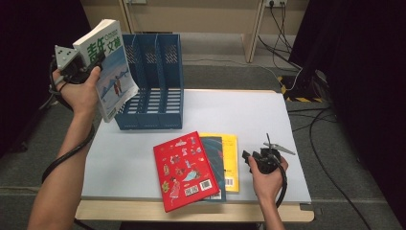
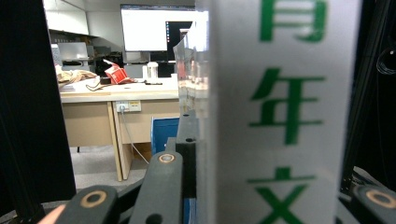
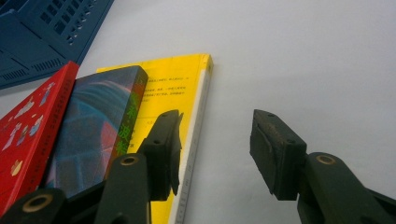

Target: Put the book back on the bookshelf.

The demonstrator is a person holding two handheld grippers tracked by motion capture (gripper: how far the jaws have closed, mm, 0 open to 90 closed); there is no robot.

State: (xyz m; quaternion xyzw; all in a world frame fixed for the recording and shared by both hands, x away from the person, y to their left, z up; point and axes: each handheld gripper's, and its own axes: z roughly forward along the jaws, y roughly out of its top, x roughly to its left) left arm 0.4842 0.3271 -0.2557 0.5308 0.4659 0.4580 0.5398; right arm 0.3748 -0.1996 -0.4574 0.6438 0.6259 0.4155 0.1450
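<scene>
Pale grey covered the desk (image 1: 143, 158), with a wooden edge along the near side and dark curtains on both flanks. Four books were in sight: one lifted and three lying in an overlapping stack.

One white magazine (image 1: 111, 67) with green characters was clamped between the jaws of the left gripper (image 1: 91, 64), raised above the desk's far left corner and tilted, just in front of the blue file rack (image 1: 158, 79). In the left gripper view the spine (image 2: 280, 112) stood upright between the jaws, pressed against the left jaw. The rack was one piece with three slots, standing at the far left of the desk.

The right gripper (image 1: 249, 157) rested low at the near right, its jaws standing wide apart with nothing between them but bare desk. In the right gripper view the left jaw hung over the edge of the yellow book (image 3: 182, 93), the bottom one of the stack. To the left of that jaw lay the dark blue book (image 3: 88, 135) on top of the yellow, and farther left the red book (image 3: 28, 130) overlapping it.
</scene>
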